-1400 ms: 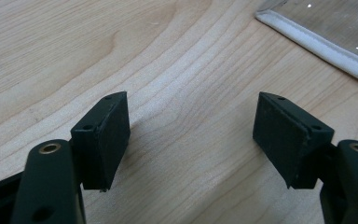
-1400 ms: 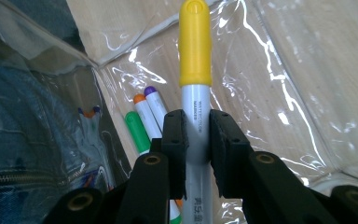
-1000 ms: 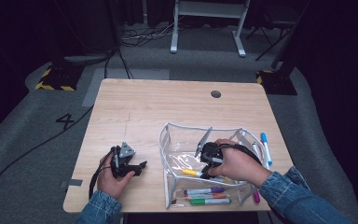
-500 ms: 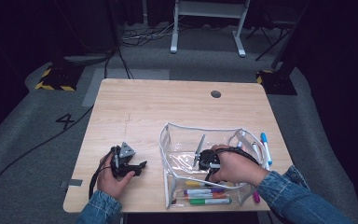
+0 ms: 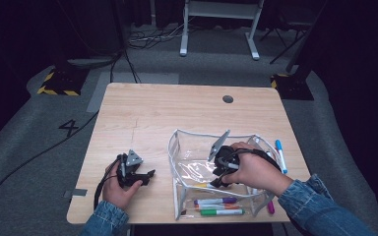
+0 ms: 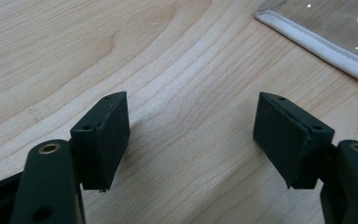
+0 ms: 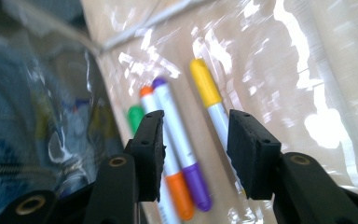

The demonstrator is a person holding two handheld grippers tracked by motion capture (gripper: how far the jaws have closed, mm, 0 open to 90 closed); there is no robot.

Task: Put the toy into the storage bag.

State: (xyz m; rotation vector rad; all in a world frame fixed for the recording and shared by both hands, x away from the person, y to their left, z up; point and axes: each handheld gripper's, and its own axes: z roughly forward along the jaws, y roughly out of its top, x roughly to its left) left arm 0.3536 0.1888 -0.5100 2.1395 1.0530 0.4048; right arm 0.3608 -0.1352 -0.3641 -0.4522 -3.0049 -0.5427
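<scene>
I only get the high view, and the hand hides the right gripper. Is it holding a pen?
Observer: No. The right gripper has just been opening its jaws, and nothing is pinched between them.
Operator: What is in front of it?
Observer: A yellow-capped marker lies just past its jaws, under the clear pouch plastic.
Operator: And the left gripper?
Observer: The left gripper is open, with only the bare wooden table between its jaws.

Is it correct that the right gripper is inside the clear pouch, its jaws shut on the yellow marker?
Not quite. The right gripper is inside the clear pouch, but its jaws have just been opening; the right gripper view shows them apart, the yellow marker lying free behind them.
</scene>
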